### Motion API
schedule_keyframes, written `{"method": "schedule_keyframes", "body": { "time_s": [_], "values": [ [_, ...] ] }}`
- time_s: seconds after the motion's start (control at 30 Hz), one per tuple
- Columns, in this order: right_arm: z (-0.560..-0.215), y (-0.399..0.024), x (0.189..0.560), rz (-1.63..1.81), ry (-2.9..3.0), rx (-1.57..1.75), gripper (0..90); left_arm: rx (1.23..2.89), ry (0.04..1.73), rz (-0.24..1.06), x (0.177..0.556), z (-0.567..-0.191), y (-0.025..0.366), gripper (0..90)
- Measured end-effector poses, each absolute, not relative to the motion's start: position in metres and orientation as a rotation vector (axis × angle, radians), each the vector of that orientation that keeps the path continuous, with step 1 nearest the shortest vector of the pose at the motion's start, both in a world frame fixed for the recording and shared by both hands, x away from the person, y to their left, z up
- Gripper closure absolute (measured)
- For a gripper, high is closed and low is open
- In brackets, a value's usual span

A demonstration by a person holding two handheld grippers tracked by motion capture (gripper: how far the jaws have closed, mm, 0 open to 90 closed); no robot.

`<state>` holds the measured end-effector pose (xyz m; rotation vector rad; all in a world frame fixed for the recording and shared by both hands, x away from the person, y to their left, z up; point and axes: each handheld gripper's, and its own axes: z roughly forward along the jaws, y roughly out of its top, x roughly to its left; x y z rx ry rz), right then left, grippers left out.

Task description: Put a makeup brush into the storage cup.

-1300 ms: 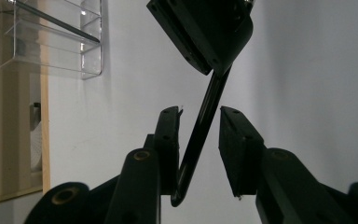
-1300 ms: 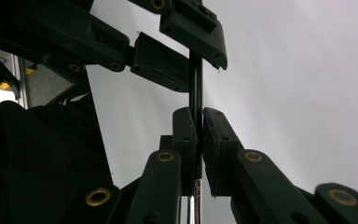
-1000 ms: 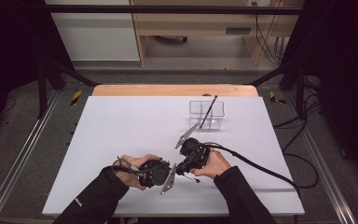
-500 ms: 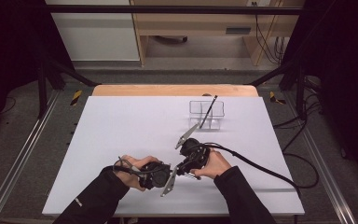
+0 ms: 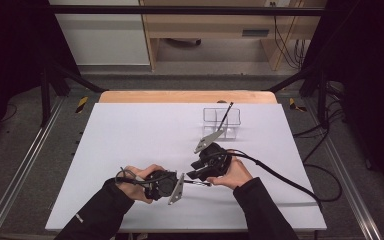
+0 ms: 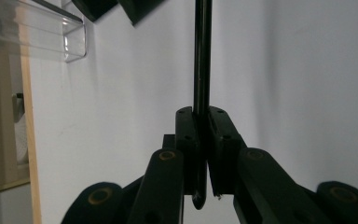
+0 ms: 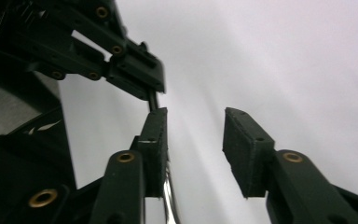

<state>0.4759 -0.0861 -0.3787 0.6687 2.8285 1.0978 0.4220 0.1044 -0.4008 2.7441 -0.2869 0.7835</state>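
Risk: left gripper alone clamps the thin black rod as right gripper's jaws have just been opening, so it may pivot onto the bench.

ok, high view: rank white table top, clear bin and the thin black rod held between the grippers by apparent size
1. white table top, largest by far.
2. clear bin.
3. thin black rod, smallest; its ends are hidden by the fingers, so its length is unsure.
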Motion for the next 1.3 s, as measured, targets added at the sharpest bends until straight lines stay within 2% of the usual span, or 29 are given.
{"method": "schedule_keyframes", "body": {
  "time_s": [0.2,0.53,0.9,1.3],
  "values": [
    [-0.376,-0.096,0.478,1.156,2.681,0.739,44.9,2.743,-0.211,0.747,0.424,-0.402,0.112,83.0],
    [-0.374,-0.114,0.477,1.246,2.475,0.854,27.6,2.717,-0.067,0.684,0.427,-0.404,0.125,83.0],
    [-0.374,-0.134,0.472,1.316,2.356,0.948,18.9,2.674,0.090,0.639,0.430,-0.411,0.133,83.0],
    [-0.378,-0.141,0.464,1.359,2.302,0.976,13.5,2.600,0.265,0.596,0.433,-0.416,0.141,83.1]
  ]
}}
